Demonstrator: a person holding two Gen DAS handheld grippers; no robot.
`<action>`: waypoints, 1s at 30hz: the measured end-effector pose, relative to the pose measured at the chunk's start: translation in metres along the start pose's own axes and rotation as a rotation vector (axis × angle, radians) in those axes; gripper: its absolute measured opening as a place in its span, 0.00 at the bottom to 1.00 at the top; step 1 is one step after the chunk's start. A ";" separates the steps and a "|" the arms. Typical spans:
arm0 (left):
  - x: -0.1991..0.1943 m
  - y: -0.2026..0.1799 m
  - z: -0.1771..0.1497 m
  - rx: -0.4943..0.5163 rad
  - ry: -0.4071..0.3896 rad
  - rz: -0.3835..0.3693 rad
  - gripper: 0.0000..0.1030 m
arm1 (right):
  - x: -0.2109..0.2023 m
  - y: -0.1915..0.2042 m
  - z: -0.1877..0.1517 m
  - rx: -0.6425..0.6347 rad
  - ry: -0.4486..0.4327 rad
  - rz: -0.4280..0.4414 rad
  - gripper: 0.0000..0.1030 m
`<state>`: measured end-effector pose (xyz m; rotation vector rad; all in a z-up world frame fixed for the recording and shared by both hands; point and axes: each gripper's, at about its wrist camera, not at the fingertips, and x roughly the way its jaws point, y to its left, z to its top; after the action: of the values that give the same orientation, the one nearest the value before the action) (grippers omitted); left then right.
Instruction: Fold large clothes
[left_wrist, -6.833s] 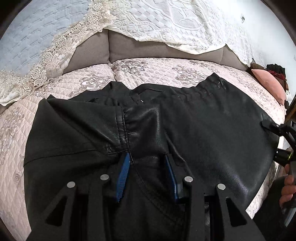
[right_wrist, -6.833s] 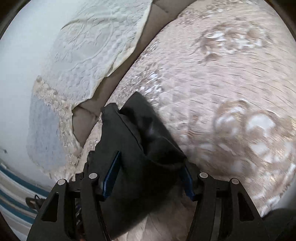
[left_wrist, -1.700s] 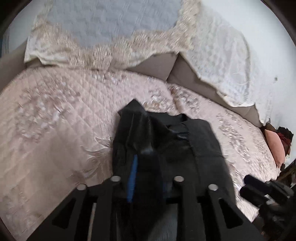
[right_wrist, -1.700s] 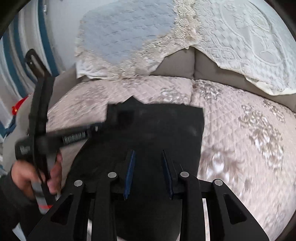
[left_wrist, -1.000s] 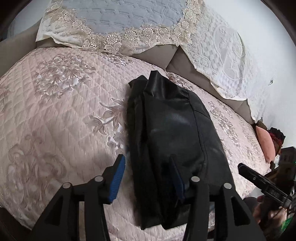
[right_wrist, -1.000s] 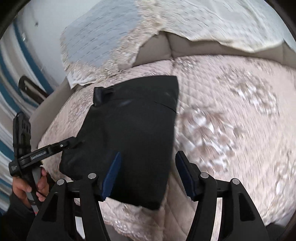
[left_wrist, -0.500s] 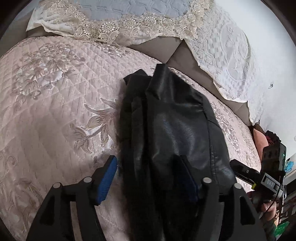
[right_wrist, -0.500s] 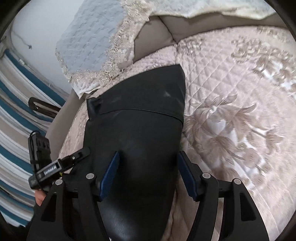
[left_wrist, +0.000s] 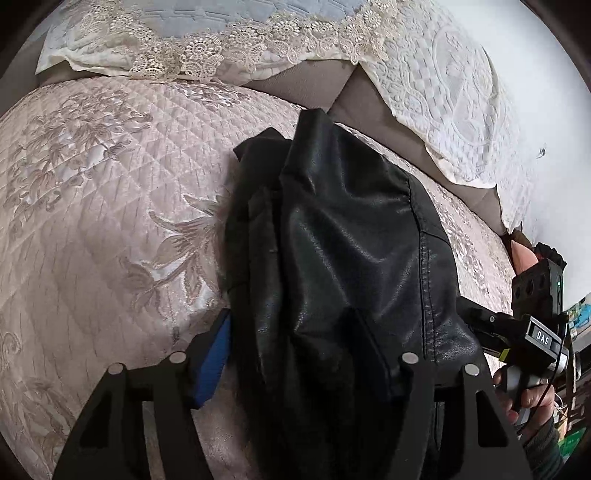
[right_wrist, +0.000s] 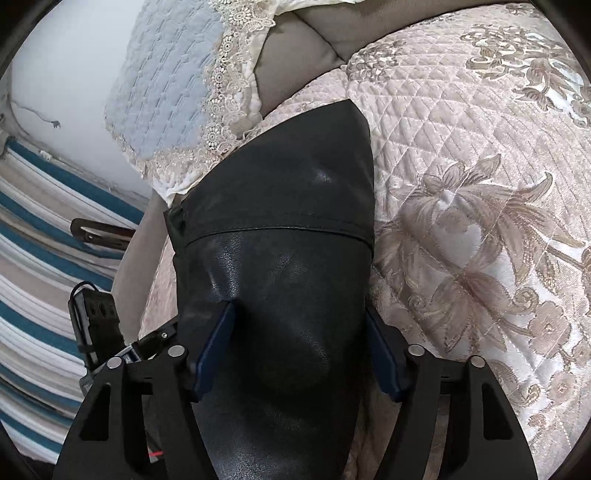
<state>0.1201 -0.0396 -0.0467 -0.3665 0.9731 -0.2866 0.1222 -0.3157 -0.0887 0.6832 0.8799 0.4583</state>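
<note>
A black leather garment (left_wrist: 343, 236) lies folded into a long narrow bundle on the quilted pink sofa cover (left_wrist: 92, 206). My left gripper (left_wrist: 295, 343) is open, its fingers astride the near end of the bundle; the right finger is partly hidden under the leather. In the right wrist view the same garment (right_wrist: 280, 229) runs away from me, and my right gripper (right_wrist: 299, 343) is open with its blue pads on either side of it. The right gripper body (left_wrist: 532, 325) shows at the left view's right edge; the left one (right_wrist: 99, 325) shows at the right view's left edge.
Lace-trimmed blue and white covers (left_wrist: 229, 40) drape the sofa back (left_wrist: 317, 81). A pink cushion (left_wrist: 521, 254) sits at the far right end. Striped blue and white fabric (right_wrist: 33, 258) hangs beyond the sofa's left arm.
Both grippers have let go of the garment and opened. They have since moved lower and closer over the folded bundle, which lies still on the sofa.
</note>
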 end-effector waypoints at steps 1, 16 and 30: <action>0.001 -0.001 0.000 0.005 0.000 0.005 0.64 | 0.001 -0.001 0.001 0.003 0.006 0.000 0.64; -0.030 -0.026 0.004 0.105 -0.060 0.056 0.21 | -0.019 0.035 0.004 -0.059 -0.033 -0.033 0.24; -0.075 0.006 0.058 0.139 -0.179 0.081 0.18 | 0.009 0.101 0.038 -0.149 -0.082 0.091 0.23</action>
<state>0.1296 0.0062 0.0368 -0.2207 0.7850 -0.2419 0.1488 -0.2528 -0.0048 0.6022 0.7316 0.5679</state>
